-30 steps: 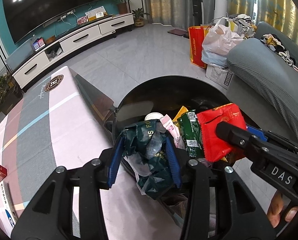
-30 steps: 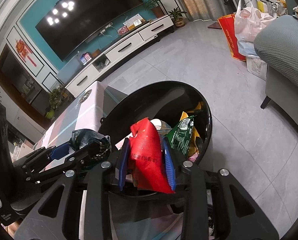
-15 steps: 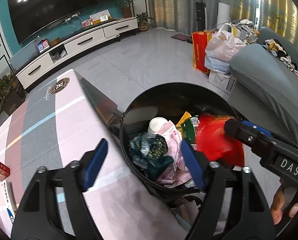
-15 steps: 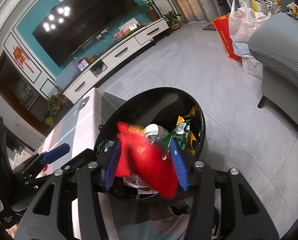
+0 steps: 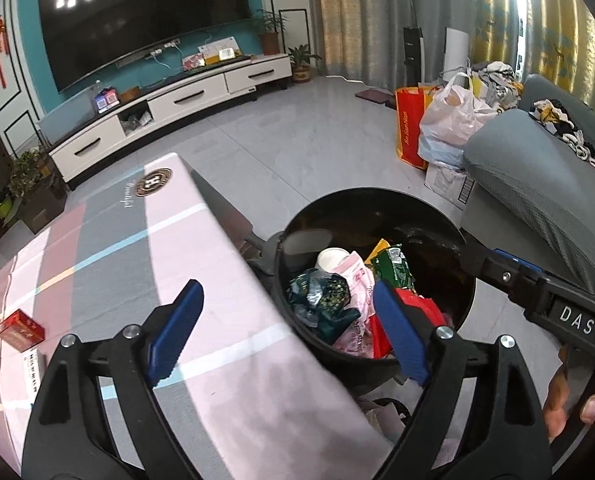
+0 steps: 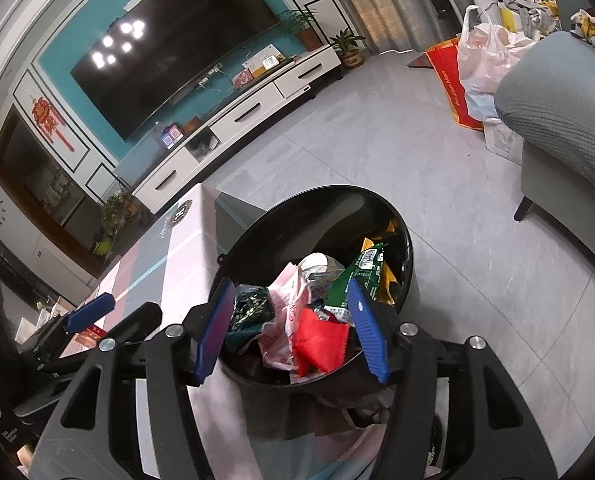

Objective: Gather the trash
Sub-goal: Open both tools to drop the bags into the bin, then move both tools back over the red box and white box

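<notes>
A black round bin (image 5: 463,240) (image 6: 337,204) stands on the floor beside the table's corner. In it lie a dark green crumpled wrapper (image 5: 323,300) (image 6: 249,314), a red packet (image 5: 419,308) (image 6: 317,340), a pink wrapper (image 5: 355,276), a green packet (image 6: 357,276) and a paper cup (image 5: 329,258). My left gripper (image 5: 287,330) is open and empty above the table's edge, left of the bin. My right gripper (image 6: 291,330) is open and empty just above the bin's near rim.
A table with a pink and grey cloth (image 5: 137,264) lies to the left, with a red box (image 5: 19,328) on it. A grey sofa (image 5: 537,184) and shopping bags (image 5: 437,128) stand at the right. A TV cabinet (image 5: 177,104) is across the tiled floor.
Both grippers opened. The green wrapper dropped from the left one and the red packet from the right one into the bin. Both grippers have drawn back and up.
</notes>
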Demonstrator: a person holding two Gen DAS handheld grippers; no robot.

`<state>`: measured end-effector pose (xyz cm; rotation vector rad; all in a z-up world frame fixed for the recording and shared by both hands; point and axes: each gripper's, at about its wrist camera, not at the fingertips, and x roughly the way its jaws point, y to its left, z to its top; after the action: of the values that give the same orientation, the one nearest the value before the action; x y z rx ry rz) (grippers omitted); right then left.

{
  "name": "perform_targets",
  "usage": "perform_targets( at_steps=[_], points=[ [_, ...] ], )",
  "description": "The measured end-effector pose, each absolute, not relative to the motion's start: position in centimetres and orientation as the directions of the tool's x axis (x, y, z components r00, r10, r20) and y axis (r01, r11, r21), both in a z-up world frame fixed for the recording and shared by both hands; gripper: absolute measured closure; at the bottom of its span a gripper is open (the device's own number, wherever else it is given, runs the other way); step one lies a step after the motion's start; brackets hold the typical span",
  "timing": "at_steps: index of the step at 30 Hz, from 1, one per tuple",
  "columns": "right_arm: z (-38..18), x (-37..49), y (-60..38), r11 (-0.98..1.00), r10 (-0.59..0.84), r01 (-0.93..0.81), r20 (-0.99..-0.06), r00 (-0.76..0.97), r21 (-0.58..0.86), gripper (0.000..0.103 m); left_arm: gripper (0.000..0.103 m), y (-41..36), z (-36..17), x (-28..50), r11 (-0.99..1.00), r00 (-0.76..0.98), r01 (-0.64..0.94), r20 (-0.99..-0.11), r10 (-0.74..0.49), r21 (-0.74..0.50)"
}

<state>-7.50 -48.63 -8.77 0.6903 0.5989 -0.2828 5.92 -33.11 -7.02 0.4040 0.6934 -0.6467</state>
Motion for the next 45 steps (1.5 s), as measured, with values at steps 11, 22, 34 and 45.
perform_targets(
  at_steps=[11, 22, 34, 45],
  points=[
    [-7.0, -7.5, -44.1, 0.799, -0.010, 0.388, -0.635, 0.773, 0.459, 0.023, 0.004, -26.4, -5.5, 5.1, 0.804, 0.634, 0.582, -0.686, -0.356, 0.121],
    [-5.4, -6.0, -38.3, 0.863, 0.048, 0.305, -0.667, 0.744, 0.402, 0.019, 0.003, -18.4, -4.8, 5.2, 0.885, 0.655, 0.461, -0.694, -0.298, 0.056],
    [-3.7, -4.0, -33.2, 0.911, 0.071, 0.232, -0.684, 0.726, 0.341, 0.017, 0.003, -10.3, -5.6, 6.5, 0.953, 0.665, 0.303, -0.712, -0.226, -0.020],
    [-4.4, -0.8, -26.9, 0.950, 0.136, 0.120, -0.727, 0.673, 0.289, 0.017, 0.003, -2.2, -8.4, 8.8, 0.985, 0.638, 0.146, -0.752, -0.166, -0.094]
  ],
)
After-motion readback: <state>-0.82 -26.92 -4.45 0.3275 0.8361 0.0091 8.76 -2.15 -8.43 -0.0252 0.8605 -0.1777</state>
